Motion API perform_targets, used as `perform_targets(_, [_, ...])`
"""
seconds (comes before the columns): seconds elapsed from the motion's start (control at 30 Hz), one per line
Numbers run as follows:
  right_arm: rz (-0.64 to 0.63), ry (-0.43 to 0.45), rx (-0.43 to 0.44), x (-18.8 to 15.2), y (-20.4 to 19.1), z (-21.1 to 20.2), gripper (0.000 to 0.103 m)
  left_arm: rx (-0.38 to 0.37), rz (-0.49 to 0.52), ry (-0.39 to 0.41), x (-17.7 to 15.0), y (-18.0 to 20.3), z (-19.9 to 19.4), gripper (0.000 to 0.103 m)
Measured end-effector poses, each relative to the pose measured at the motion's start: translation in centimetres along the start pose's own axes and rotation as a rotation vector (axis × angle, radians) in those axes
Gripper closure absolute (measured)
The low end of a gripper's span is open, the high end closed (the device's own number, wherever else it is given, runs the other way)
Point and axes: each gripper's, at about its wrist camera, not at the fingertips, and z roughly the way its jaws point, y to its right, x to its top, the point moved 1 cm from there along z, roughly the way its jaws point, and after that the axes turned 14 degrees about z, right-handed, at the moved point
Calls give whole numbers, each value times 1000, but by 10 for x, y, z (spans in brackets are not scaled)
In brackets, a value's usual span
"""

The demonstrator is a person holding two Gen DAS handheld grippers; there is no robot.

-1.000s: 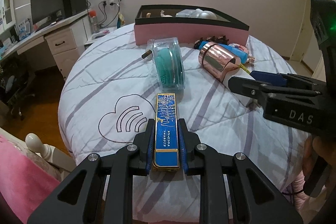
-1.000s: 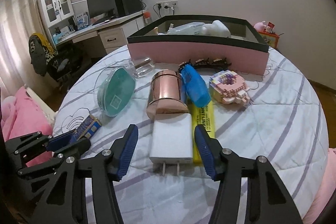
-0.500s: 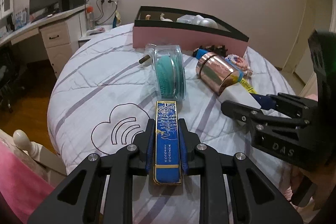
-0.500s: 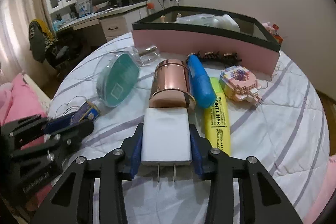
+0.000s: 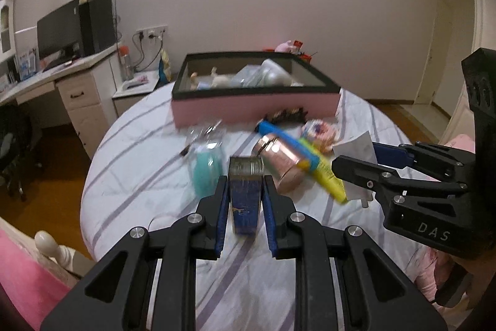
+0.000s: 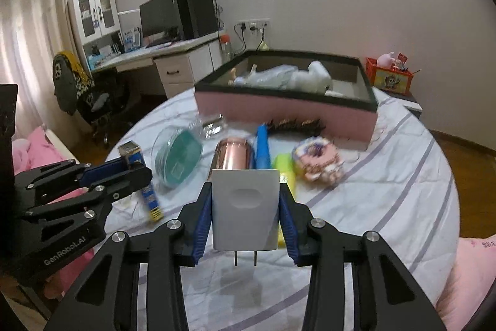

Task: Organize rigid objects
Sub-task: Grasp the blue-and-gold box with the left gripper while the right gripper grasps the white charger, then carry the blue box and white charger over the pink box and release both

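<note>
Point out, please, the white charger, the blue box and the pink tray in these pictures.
white charger (image 6: 245,208): right wrist view, middle of its front face.
blue box (image 5: 245,208): left wrist view, middle of its top face.
pink tray (image 6: 279,110): right wrist view, near wall.

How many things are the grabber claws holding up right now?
2. The left gripper holds a blue box; the right gripper holds a white charger. Both are lifted above the bed.

Two grippers, one blue box, one white charger, one copper tin, one teal disc case, one blue pen, one yellow highlighter, one brick toy, one pink tray.
</note>
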Motion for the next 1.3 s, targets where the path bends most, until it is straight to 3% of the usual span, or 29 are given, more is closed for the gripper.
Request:
perform_targets(0.33, [21,37,8,20,18,-4,62,-23,6,15,16,5,13,82])
perform_targets(0.7, [-17,89,-4,85,26,10,62,-3,51,86,97,-17,34,82])
perform_targets(0.87, [-30,68,-35,128,37,44,62,-24,80,59,142,-37,80,82])
perform_targets(1.03, [-40,21,-97,170,55,95,62,-30,104,-25,178,-58,145,82])
perform_targets(1.3, [-40,-118,-220,199,97,175,62,-41,116,-178,202,-73,237,82])
